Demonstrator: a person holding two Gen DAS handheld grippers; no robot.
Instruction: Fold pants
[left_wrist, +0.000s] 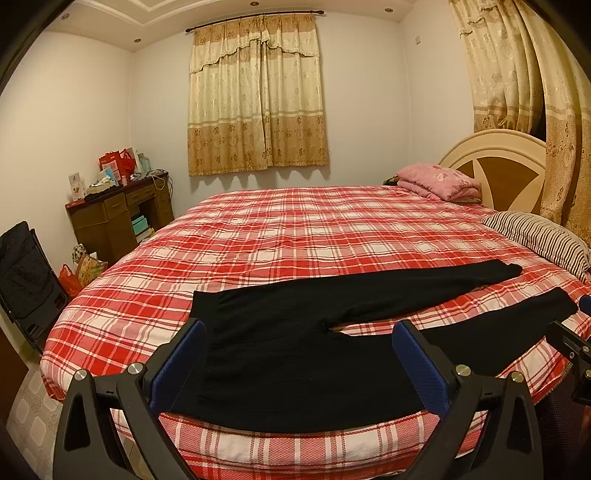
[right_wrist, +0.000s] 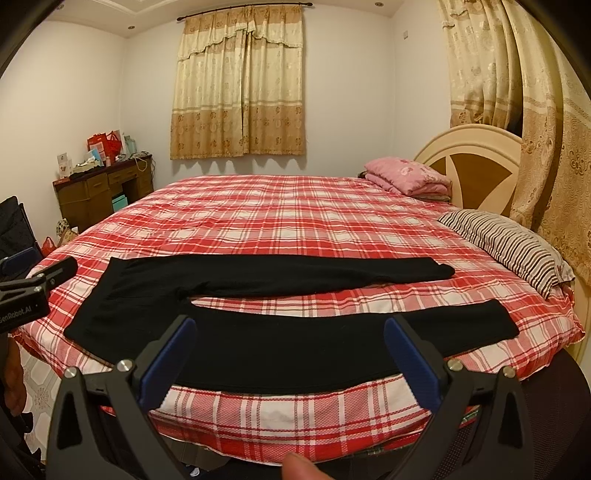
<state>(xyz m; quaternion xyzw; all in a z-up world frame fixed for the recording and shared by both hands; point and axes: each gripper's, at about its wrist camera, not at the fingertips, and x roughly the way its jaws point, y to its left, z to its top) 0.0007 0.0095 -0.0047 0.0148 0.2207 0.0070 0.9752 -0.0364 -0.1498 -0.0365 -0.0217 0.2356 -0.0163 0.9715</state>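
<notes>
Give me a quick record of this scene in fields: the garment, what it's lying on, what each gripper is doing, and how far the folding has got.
garment: black pants, spread flat, legs apart, waist to the left
surface: red and white plaid bedspread
left gripper: open, holding nothing, over the waist end
right gripper: open, holding nothing, over the near leg
fold progress: no fold made yet
nearby: striped pillow; folded pink blanket

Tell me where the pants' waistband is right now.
In both views the black pants lie flat along the near edge of the plaid bed, waistband at the left end, legs pointing right toward the striped pillow.
</notes>
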